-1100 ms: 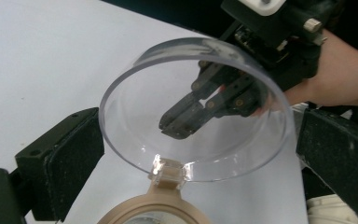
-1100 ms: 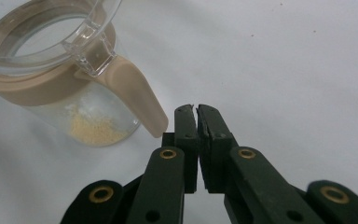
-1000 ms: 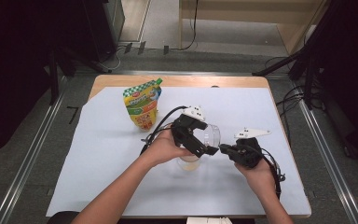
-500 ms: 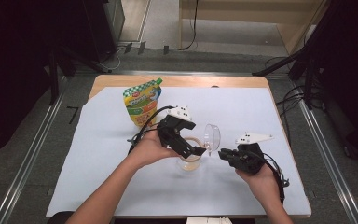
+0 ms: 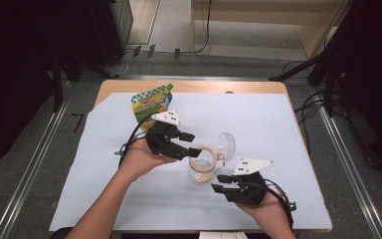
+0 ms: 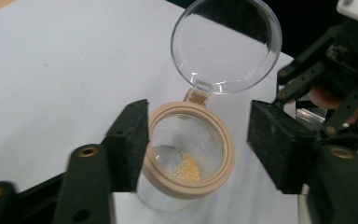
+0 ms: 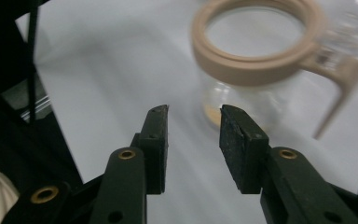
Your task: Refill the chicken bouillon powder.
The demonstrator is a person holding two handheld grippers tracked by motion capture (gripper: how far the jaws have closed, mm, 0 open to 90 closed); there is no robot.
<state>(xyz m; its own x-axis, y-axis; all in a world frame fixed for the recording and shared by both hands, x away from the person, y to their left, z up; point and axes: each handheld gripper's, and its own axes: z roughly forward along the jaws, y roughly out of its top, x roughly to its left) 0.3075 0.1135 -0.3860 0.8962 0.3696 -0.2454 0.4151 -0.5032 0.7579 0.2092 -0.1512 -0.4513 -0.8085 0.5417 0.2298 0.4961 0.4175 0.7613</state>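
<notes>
My left gripper [image 6: 196, 154] hangs open astride the jar [image 6: 186, 161], which stands upright mid-table, lid [image 6: 226, 44] flipped back, while my right gripper [image 7: 193, 135], part open and empty, sits just short of its base.

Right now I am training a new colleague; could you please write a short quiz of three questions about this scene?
1. True or false: the clear lid of the jar is flipped open.
2. What lies in the jar? A) yellow grains B) a spoon C) water
3. Which gripper has its jaws on either side of the jar's rim, the left gripper or the right gripper?

Key: 1 true; 2 A, a small heap at the bottom; 3 the left, open, one pad at the rim, not clamped.
</notes>
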